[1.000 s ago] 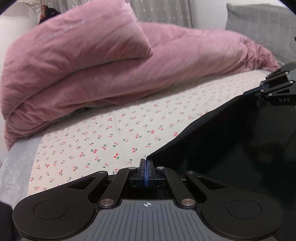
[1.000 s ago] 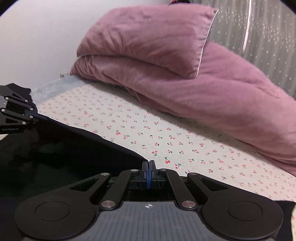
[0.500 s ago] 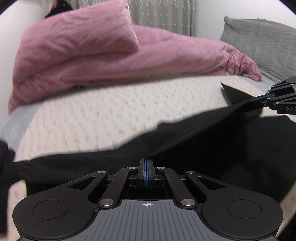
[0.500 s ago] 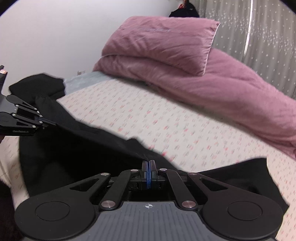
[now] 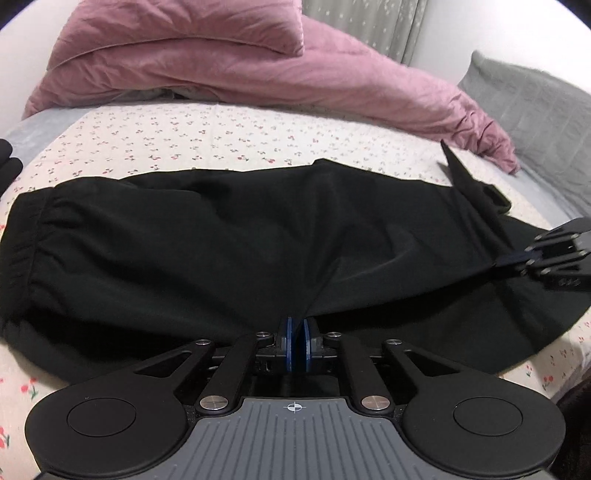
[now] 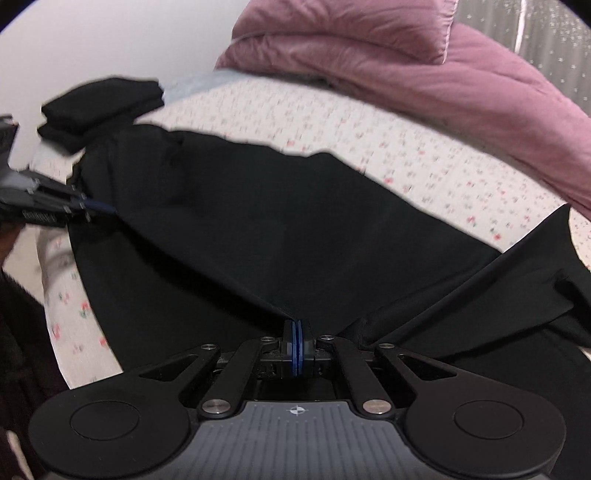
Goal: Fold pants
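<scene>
Black pants (image 5: 229,243) lie spread across a bed (image 5: 207,136) covered by a white sheet printed with small red cherries. From the left wrist camera, the left claw (image 5: 295,341) sits at 6 o'clock, its blue pads pressed together on a pinch of the pants' near edge. The right claw (image 5: 517,260) shows at 3 o'clock, closed on the fabric there, which runs taut between the two. The gathered waistband lies at 9 o'clock. A pink duvet (image 5: 332,74) with a pink pillow (image 5: 177,26) on top fills 12 o'clock, and a grey pillow (image 5: 535,96) sits at 2 o'clock. From the right wrist camera (slightly blurred), folded black clothes (image 6: 99,107) rest at 10 o'clock, just beyond the pants.
</scene>
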A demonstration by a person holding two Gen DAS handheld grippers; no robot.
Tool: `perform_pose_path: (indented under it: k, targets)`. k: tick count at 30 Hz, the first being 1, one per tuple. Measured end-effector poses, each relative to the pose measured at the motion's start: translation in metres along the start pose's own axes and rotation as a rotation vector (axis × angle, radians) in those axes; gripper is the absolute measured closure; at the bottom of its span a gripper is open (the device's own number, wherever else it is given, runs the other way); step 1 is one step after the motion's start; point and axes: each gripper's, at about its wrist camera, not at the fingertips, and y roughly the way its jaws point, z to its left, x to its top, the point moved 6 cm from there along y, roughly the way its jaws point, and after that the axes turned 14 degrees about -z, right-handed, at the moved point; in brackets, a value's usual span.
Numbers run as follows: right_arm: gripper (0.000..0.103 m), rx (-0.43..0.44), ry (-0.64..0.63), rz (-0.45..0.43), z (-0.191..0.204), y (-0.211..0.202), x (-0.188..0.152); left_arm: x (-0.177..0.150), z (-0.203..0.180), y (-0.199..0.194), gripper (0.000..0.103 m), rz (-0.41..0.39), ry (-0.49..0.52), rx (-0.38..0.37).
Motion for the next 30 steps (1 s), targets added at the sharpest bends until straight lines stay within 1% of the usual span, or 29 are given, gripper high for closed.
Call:
perform_pose_path:
  k: [1,2,3,4,5,6,7,8,12,16,17,18,19,20,21,22,23,24,25,27,28,30]
  targets:
    - [0.099,-0.004,-0.017,0.012,0.001,0.002,-0.007,-0.001,0.002,-0.005,0.091,-0.014,-0.002,-0.006]
    - [0.099,-0.009,-0.032,0.015,0.003,0.005,-0.01,-0.002,0.004,-0.009,0.084,-0.027,-0.005,-0.002]
    - [0.098,-0.008,-0.044,0.006,0.004,0.006,-0.011,-0.002,0.007,-0.013,0.072,-0.04,-0.012,0.008]
    - [0.096,-0.009,-0.049,-0.002,0.005,0.005,-0.01,-0.002,0.01,-0.018,0.065,-0.06,-0.024,0.02]
    - [0.094,-0.012,-0.054,-0.009,0.005,0.004,-0.008,0.001,0.015,-0.022,0.053,-0.083,-0.04,0.035]
    - [0.082,-0.015,-0.059,-0.024,0.006,0.002,-0.006,0.003,0.02,-0.027,0.047,-0.108,-0.06,0.053]
    - [0.069,-0.013,-0.065,-0.039,0.007,0.0,-0.005,0.004,0.028,-0.031,0.046,-0.133,-0.089,0.073]
    - [0.066,-0.009,-0.077,-0.055,0.01,-0.002,-0.005,0.006,0.036,-0.035,0.045,-0.155,-0.128,0.091]
    - [0.065,0.008,-0.156,-0.079,0.026,-0.002,-0.004,0.009,0.068,-0.039,0.044,-0.197,-0.292,0.159]
    - [0.066,0.022,-0.258,-0.098,0.04,0.002,-0.008,0.011,0.084,-0.042,0.045,-0.263,-0.403,0.198]
    - [0.068,0.021,-0.284,-0.107,0.044,0.003,-0.008,0.012,0.088,-0.042,0.049,-0.283,-0.431,0.213]
    - [0.072,0.023,-0.305,-0.117,0.046,0.002,-0.009,0.013,0.091,-0.041,0.05,-0.299,-0.453,0.228]
    - [0.08,0.025,-0.315,-0.122,0.048,0.002,-0.009,0.014,0.093,-0.041,0.05,-0.316,-0.47,0.251]
    - [0.084,0.024,-0.317,-0.125,0.049,0.003,-0.009,0.013,0.099,-0.044,0.058,-0.329,-0.482,0.278]
    - [0.092,0.017,-0.316,-0.121,0.049,0.004,-0.008,0.014,0.102,-0.044,0.068,-0.338,-0.491,0.305]
    - [0.1,0.014,-0.31,-0.116,0.046,0.005,-0.008,0.014,0.105,-0.044,0.071,-0.343,-0.501,0.33]
    - [0.103,0.018,-0.302,-0.116,0.045,0.003,-0.007,0.013,0.11,-0.046,0.081,-0.347,-0.514,0.352]
    - [0.103,0.022,-0.297,-0.119,0.045,0.0,-0.006,0.012,0.114,-0.047,0.089,-0.346,-0.528,0.367]
    - [0.103,0.03,-0.293,-0.123,0.045,-0.002,-0.004,0.01,0.117,-0.047,0.091,-0.342,-0.541,0.378]
    - [0.103,0.043,-0.297,-0.132,0.047,-0.009,-0.003,0.008,0.118,-0.047,0.101,-0.338,-0.558,0.378]
    - [0.103,0.046,-0.304,-0.136,0.047,-0.011,-0.001,0.008,0.118,-0.048,0.102,-0.341,-0.549,0.381]
    - [0.103,0.059,-0.314,-0.141,0.048,-0.018,-0.001,0.012,0.115,-0.055,0.103,-0.369,-0.502,0.402]
